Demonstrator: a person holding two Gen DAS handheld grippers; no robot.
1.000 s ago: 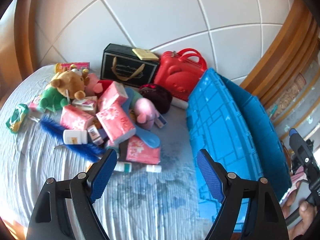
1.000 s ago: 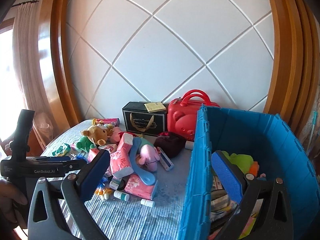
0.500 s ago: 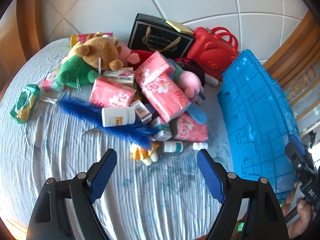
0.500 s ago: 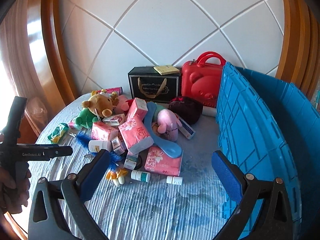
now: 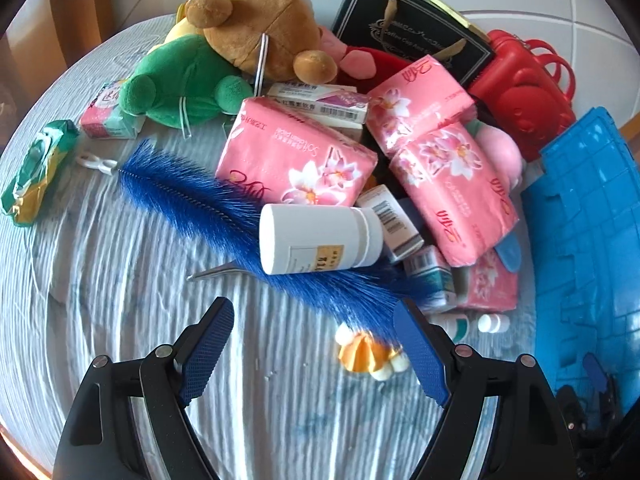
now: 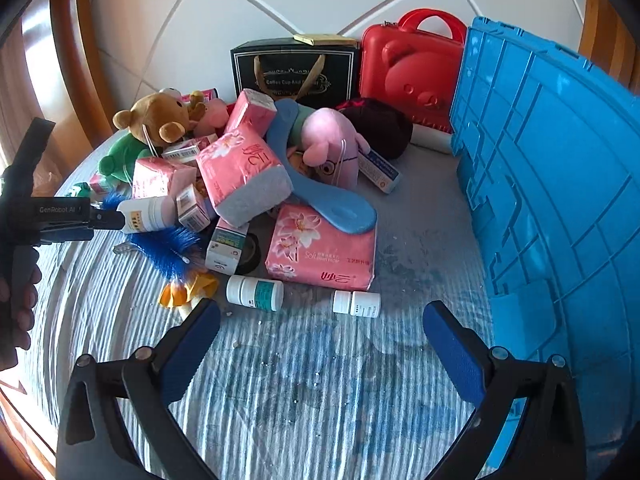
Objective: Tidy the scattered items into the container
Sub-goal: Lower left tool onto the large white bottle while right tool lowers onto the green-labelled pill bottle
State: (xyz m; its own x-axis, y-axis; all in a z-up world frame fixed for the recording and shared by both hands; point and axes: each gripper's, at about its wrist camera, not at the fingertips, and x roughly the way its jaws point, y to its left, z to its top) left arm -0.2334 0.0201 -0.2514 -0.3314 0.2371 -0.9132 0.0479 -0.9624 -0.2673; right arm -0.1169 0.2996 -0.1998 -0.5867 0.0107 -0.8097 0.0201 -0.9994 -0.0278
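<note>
The left tool (image 5: 314, 344) hangs over the striped cloth (image 5: 120, 280) with its jaws wide apart and nothing between them; just beyond its tips lie an orange and white toy (image 5: 366, 354) and the near end of a blue bristle brush (image 5: 192, 194). A white pill bottle (image 5: 318, 238) lies on its side across the brush. Behind it the pile holds pink tissue packs (image 5: 296, 160), small boxes, a brown bear plush (image 5: 260, 32) and a green plush (image 5: 180, 80), with a black gift box (image 5: 404, 28) and a red case (image 5: 524, 92) at the far side. The right tool (image 6: 322, 336) is also wide open and empty, over bare cloth; two small white bottles (image 6: 256, 292) lie just beyond it. The blue container (image 6: 552, 184) stands at the right of the pile, its ribbed wall facing the items
</note>
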